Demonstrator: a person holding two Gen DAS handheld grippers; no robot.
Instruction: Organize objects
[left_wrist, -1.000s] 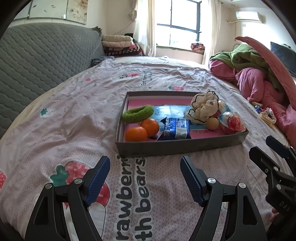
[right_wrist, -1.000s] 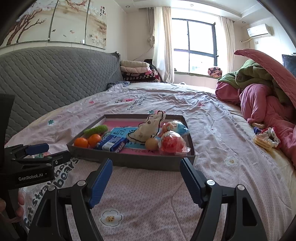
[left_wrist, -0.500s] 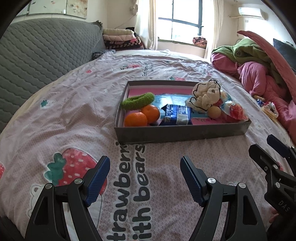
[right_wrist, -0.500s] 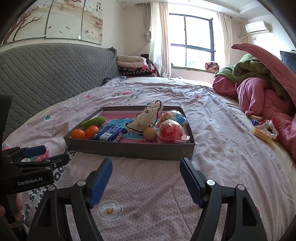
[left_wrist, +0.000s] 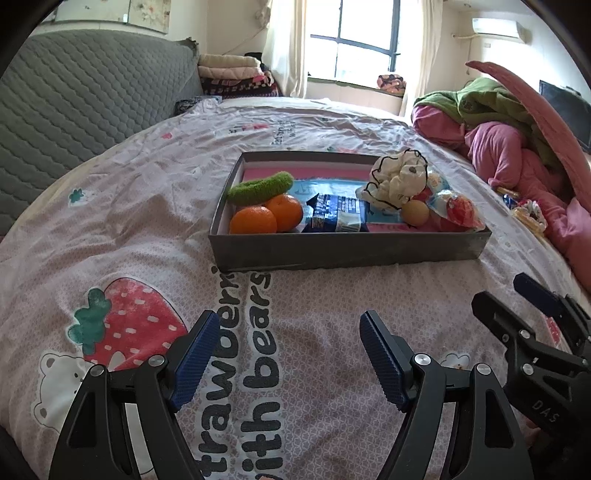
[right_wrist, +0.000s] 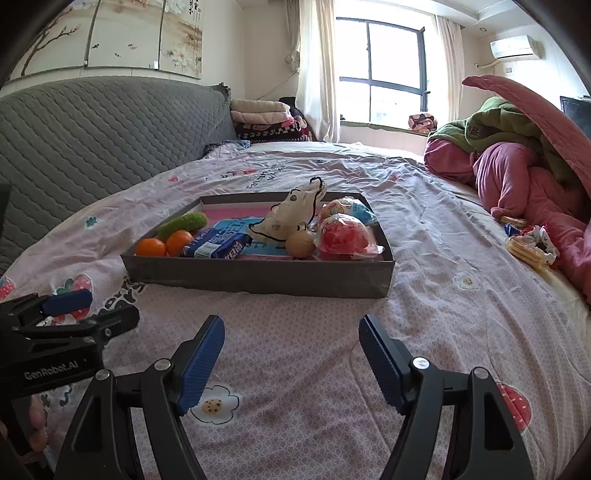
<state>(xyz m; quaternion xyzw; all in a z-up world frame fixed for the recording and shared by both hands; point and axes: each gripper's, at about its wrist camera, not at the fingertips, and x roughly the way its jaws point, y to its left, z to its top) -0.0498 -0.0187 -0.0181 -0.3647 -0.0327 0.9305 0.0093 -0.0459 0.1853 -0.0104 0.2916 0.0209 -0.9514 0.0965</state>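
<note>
Tray (left_wrist: 347, 251), grey, on the bedspread (left_wrist: 147, 229) ahead of both my grippers; contents: two oranges (left_wrist: 266, 218), green scrunchie (left_wrist: 258, 189), blue packet (left_wrist: 338, 214), cloth pouch (left_wrist: 397, 181), egg (left_wrist: 415, 212), wrapped sweets (left_wrist: 456, 208). Left gripper (left_wrist: 286, 356) and right gripper (right_wrist: 290, 360) both spread, empty (well short of the tray). Risks I see: crowded items nudging neighbours; soft bedding letting the tray tip under pressure.

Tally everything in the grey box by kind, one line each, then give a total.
Oranges: 2
Green fuzzy scrunchie: 1
Blue snack packet: 1
Cream drawstring pouch: 1
Brown egg-like ball: 1
Wrapped toy eggs: 2
Light blue flat item under them: 1
Total in the grey box: 9
</note>
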